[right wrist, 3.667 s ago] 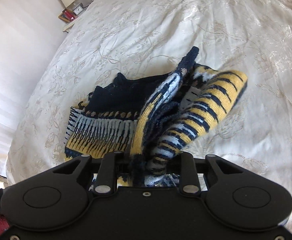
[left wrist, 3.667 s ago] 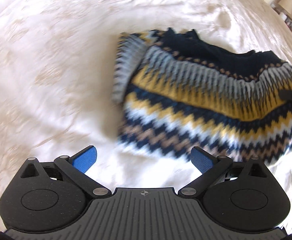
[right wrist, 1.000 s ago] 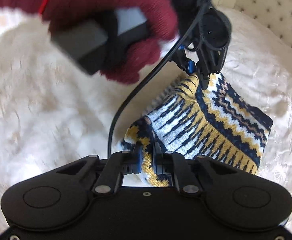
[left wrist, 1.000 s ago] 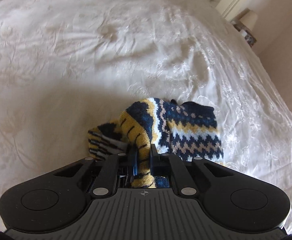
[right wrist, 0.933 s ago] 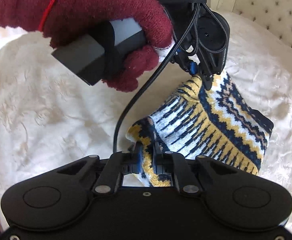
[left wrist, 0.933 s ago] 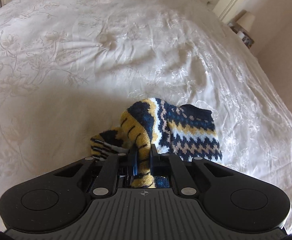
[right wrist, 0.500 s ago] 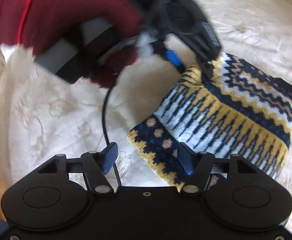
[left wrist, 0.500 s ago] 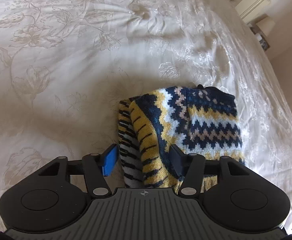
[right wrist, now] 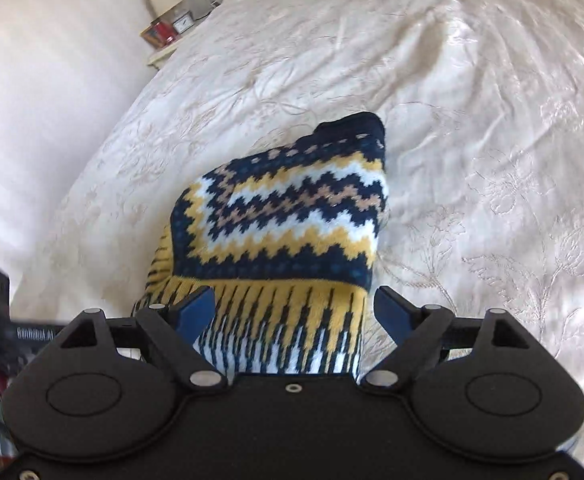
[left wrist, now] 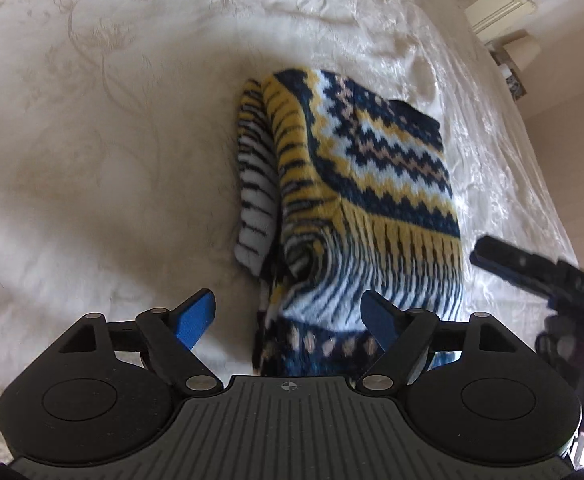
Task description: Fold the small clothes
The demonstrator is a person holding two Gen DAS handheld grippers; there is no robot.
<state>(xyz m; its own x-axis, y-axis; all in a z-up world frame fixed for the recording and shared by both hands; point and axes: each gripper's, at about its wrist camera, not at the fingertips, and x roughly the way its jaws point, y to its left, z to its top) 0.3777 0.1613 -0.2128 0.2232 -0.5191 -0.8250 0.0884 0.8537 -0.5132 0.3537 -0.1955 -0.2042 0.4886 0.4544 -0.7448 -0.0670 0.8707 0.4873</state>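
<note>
Sweater [left wrist: 356, 184] folded on bedspread [left wrist: 103, 128]

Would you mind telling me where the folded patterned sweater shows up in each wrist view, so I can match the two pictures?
Left wrist view: the sweater lies centre to right of centre on the bedspread, its near end between the opening pads of the left tool.
Right wrist view: the sweater sits in the centre, its near end between the opening pads of the right tool.
Shared landmark: the yellow zigzag band.
</note>
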